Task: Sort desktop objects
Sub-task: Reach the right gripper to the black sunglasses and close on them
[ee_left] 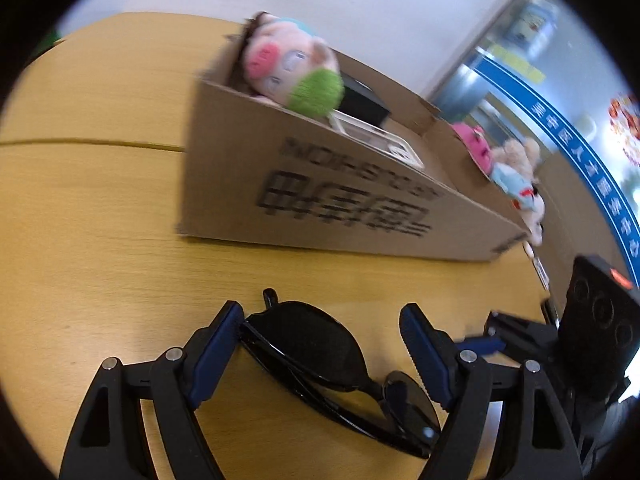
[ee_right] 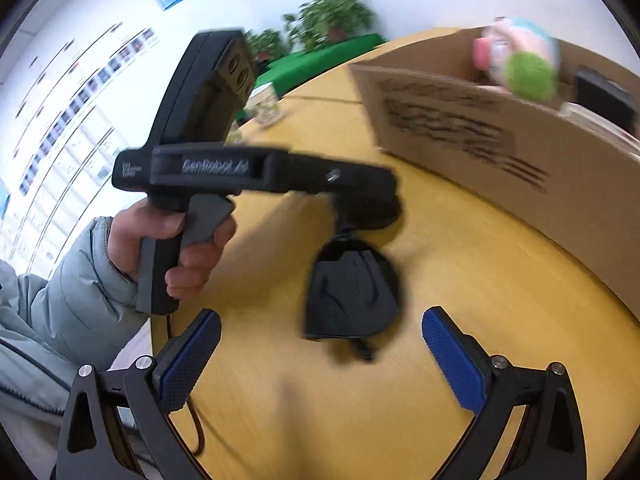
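Left wrist view: left gripper (ee_left: 322, 356) spread wide, straddling folded black sunglasses (ee_left: 320, 354) lying on the tan wooden table (ee_left: 88, 208). Right gripper (ee_right: 320, 354) also spread, empty. Beyond, a bare hand (ee_right: 172, 248) grips the left handle; printed cardboard box (ee_left: 320, 196) behind holds a pink plush pig (ee_left: 288, 66).

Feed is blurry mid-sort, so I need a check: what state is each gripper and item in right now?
left gripper: open, fingers either side of the sunglasses
sunglasses: folded, lying on the table
right gripper: open, holding nothing
cardboard box: open-topped, holding a pig plush
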The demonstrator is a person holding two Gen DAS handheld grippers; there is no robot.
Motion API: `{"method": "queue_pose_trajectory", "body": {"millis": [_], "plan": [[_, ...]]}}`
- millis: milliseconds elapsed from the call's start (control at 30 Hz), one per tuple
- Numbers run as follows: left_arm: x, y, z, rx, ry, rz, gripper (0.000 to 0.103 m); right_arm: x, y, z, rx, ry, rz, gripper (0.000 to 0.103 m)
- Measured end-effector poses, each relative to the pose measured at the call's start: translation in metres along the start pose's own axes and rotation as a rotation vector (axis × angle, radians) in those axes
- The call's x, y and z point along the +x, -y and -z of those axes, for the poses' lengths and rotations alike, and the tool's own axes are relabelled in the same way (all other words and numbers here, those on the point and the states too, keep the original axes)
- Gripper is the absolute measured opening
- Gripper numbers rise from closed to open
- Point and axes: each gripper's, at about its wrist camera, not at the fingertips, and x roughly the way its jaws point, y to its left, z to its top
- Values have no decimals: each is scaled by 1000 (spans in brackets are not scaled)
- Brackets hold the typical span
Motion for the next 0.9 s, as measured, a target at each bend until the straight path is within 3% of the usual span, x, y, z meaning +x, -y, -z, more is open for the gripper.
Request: {"method": "queue_pose_trajectory", "body": {"millis": [133,400,600,633,667,700,767,833,900], "plan": [[20,24,-1,43,-40,80,80,-19,20,15,64,13,81,102],[3,37,5,-18,-50,39,80,-9,3,21,18,-8,116,102],[-7,39,13,-83,-82,84,78,-10,-15,22,-19,9,99,97],[-5,40,15,-88,-96,83,76,-7,-17,22,-30,5,110,97],[-1,41,18,-94,-116,84,68,-3,-19,23,-37,-4,128,94],[3,42,22,-97,-139,84,53,1,-20,24,-43,-16,141,90],[5,42,26,-111,-159,91,40,0,-26,27,-77,-4,182,81],[6,41,30,-130,-163,101,36,-2,-28,28,-88,-4,189,65],[5,42,32,-136,-167,97,35,-5,-26,33,-85,4,195,65]]}}
